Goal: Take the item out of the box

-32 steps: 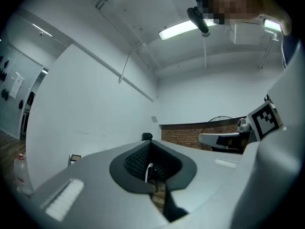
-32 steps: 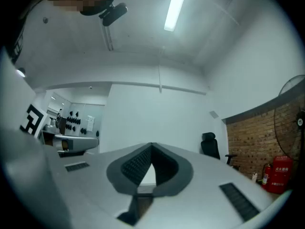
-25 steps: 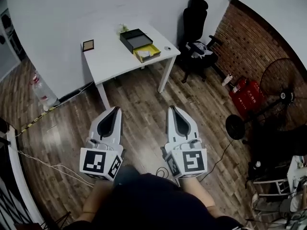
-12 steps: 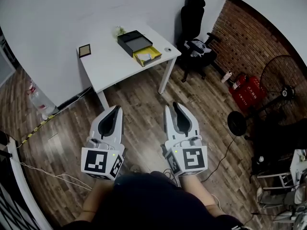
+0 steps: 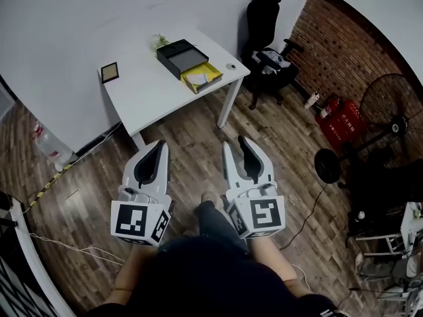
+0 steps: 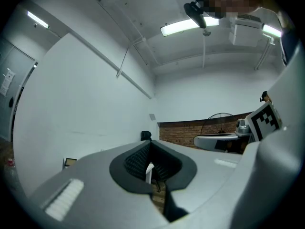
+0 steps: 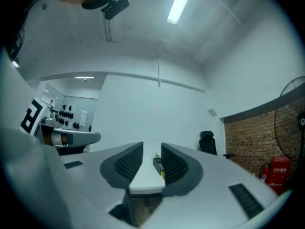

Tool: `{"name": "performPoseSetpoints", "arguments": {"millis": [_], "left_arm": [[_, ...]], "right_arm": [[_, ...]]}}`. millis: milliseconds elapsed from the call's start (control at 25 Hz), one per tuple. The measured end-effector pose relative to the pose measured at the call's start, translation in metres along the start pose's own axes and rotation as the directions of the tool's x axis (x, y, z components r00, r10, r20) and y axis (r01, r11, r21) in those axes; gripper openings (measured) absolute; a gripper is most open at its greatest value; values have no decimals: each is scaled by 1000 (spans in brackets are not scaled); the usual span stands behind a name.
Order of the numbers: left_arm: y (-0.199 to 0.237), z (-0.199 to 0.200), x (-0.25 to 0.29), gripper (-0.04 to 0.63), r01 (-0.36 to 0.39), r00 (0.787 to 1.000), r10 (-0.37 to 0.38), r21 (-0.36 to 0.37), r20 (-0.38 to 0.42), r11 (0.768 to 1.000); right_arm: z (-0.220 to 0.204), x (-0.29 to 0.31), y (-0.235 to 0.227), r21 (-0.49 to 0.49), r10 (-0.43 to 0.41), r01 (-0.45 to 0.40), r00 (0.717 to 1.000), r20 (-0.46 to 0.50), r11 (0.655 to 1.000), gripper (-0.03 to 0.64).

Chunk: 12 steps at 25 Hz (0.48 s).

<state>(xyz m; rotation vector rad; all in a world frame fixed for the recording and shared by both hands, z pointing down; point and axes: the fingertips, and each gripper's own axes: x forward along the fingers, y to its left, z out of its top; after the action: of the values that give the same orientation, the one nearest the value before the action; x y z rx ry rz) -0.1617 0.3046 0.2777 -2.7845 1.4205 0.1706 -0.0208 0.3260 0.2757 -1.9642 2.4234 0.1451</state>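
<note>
On the white table [image 5: 142, 78] far ahead stands an open black box [image 5: 180, 53], and beside it a yellow tray [image 5: 203, 76] holds a pale item [image 5: 196, 79]. Both grippers hang over the wooden floor, well short of the table. My left gripper [image 5: 158, 146] is shut and holds nothing; in the left gripper view its jaws [image 6: 151, 168] meet. My right gripper [image 5: 238, 142] is opening, with nothing between its jaws. In the right gripper view the box [image 7: 157, 165] shows through the gap of that gripper [image 7: 151, 165].
A small framed picture [image 5: 109, 71], a plant [image 5: 160, 41] and a small round object [image 5: 230, 66] share the table. A black office chair [image 5: 268, 38] stands to its right. A standing fan [image 5: 390, 111] and red canisters [image 5: 340, 121] are by the brick wall. Cables [image 5: 66, 246] lie on the floor.
The right gripper's jaws have spread apart. Both grippers have drifted slightly nearer the table, and the person's leg and foot now show between them.
</note>
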Motion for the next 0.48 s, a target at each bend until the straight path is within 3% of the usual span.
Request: {"name": "performPoseSetpoints", "arguments": {"millis": [480], "left_arm": [[45,-11,99,11,-26,1000,26,-15,-11,1000]], "right_arm": [[-13,105,-42,1,41,-41,999,-24,999,109]]}}
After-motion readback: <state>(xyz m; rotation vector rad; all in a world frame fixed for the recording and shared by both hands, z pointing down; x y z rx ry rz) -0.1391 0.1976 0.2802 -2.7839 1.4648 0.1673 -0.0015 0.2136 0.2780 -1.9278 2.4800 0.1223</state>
